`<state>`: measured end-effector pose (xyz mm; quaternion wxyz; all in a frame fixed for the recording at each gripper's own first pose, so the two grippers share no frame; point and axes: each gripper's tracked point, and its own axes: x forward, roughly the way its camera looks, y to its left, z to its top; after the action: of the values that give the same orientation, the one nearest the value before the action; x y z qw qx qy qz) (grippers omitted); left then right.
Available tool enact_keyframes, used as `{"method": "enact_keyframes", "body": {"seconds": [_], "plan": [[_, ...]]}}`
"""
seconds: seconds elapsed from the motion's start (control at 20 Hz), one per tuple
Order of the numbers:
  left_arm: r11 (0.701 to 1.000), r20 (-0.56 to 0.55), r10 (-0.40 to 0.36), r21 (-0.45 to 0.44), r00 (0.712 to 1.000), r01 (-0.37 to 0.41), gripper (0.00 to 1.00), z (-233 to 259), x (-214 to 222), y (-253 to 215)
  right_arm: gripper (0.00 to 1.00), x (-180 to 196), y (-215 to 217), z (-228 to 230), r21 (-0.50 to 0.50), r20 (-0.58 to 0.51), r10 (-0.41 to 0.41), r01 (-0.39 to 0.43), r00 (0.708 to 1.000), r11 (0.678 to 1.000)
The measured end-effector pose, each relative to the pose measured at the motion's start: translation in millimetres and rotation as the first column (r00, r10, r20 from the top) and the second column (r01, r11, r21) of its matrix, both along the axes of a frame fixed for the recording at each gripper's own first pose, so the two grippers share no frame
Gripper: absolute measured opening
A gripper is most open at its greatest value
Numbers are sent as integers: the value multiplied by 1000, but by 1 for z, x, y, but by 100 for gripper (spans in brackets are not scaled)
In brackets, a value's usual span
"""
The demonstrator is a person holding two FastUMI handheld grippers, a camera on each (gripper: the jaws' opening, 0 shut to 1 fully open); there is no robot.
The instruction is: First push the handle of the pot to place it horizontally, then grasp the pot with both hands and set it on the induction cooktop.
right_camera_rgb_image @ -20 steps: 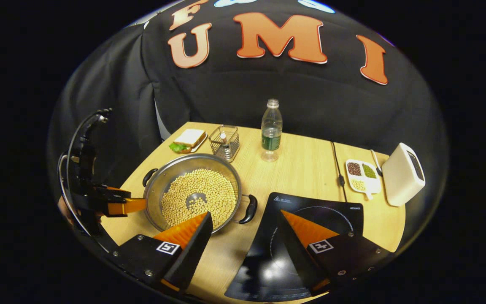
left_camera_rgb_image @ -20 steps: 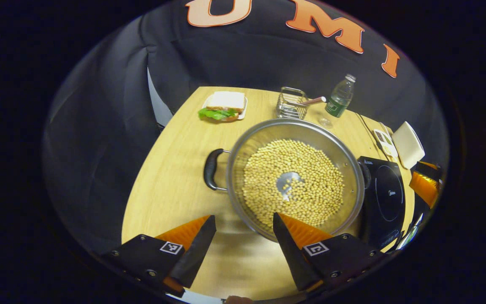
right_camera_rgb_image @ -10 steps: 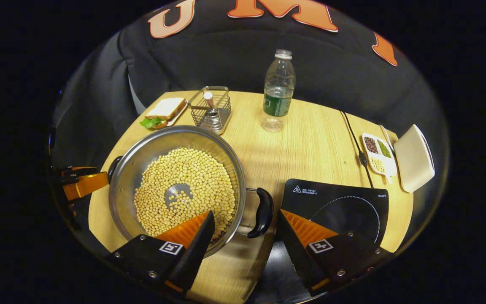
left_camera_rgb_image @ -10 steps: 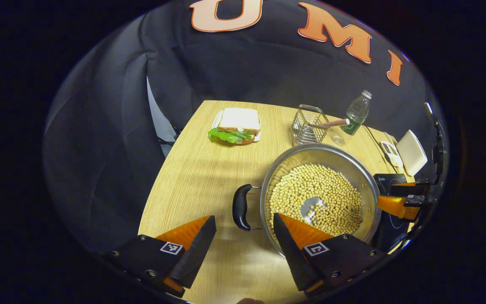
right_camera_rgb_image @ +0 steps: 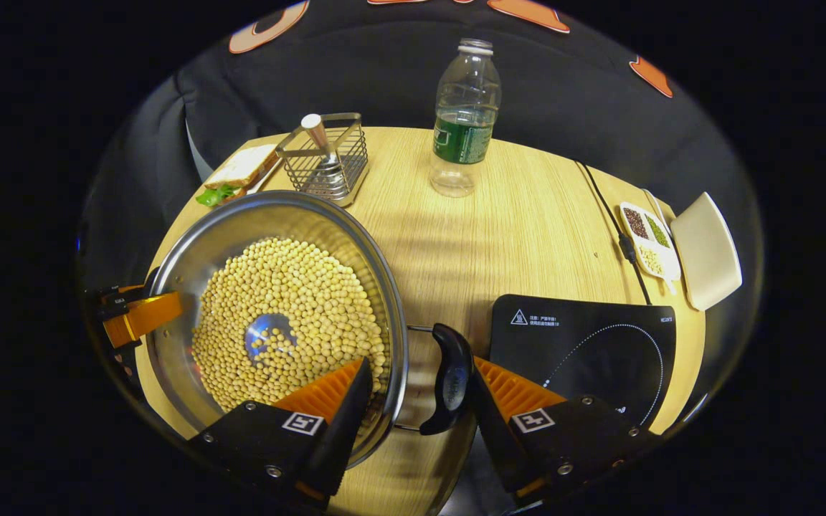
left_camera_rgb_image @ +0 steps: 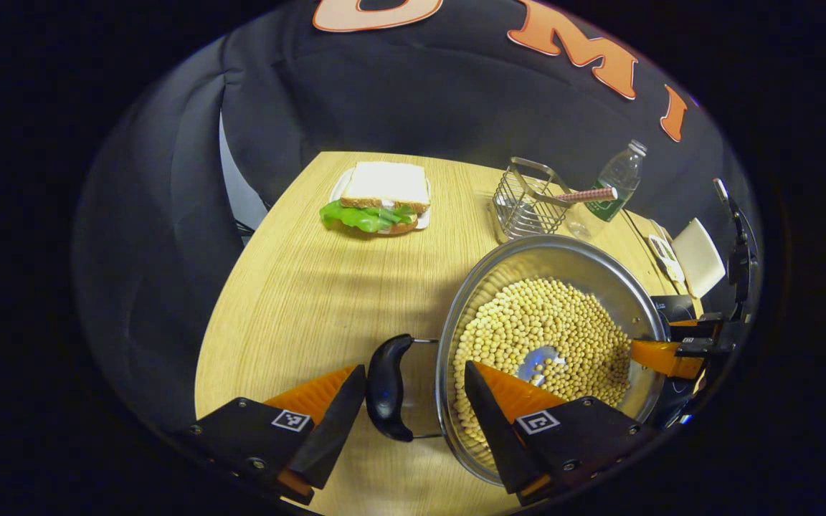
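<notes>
The pot [left_camera_rgb_image: 549,344] is a wide, shallow steel pan with a bright rim, its floor covered by pale soybeans [right_camera_rgb_image: 284,322] except for one bare patch of metal near the middle. It sits on the wooden table [left_camera_rgb_image: 312,287], at lower right in the left gripper view and lower left in the right gripper view. A black loop handle sticks out on each side.

The left claw [left_camera_rgb_image: 413,401] is spread wide, its fingers either side of the pot's left handle [left_camera_rgb_image: 386,387]; the handle lies close to the left finger, but contact cannot be told. The right claw [right_camera_rgb_image: 420,398] is also spread wide around the right handle [right_camera_rgb_image: 450,380], which lies against or just beside the right finger.

The induction cooktop [right_camera_rgb_image: 585,358] lies flat at lower right of the right gripper view, just beside that handle.

Behind the pot stand a wire basket [right_camera_rgb_image: 327,161] with a shaker in it, a sandwich [left_camera_rgb_image: 377,197] on a plate at the table's far corner, and a plastic water bottle [right_camera_rgb_image: 464,118]. At right, a divided dish of beans [right_camera_rgb_image: 644,238] and a white box [right_camera_rgb_image: 707,251].
</notes>
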<state>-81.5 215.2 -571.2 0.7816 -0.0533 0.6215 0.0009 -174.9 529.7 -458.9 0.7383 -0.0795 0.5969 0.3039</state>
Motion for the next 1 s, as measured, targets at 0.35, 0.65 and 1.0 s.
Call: {"method": "enact_keyframes", "body": {"seconds": [0.35, 0.65, 1.0], "plan": [[996, 48, 88, 15, 995, -89, 75, -11, -3, 5, 75, 4, 0, -10, 18, 5, -24, 23, 1000, 1000], [994, 95, 56, 83, 994, -64, 69, -10, -7, 6, 69, 2, 3, -14, 59, -9, -64, 65, 998, 996], [980, 67, 140, 131, 988, -148, 63, -10, -14, 1, 58, 1, 11, -15, 102, -55, -83, 88, 995, 991]]}}
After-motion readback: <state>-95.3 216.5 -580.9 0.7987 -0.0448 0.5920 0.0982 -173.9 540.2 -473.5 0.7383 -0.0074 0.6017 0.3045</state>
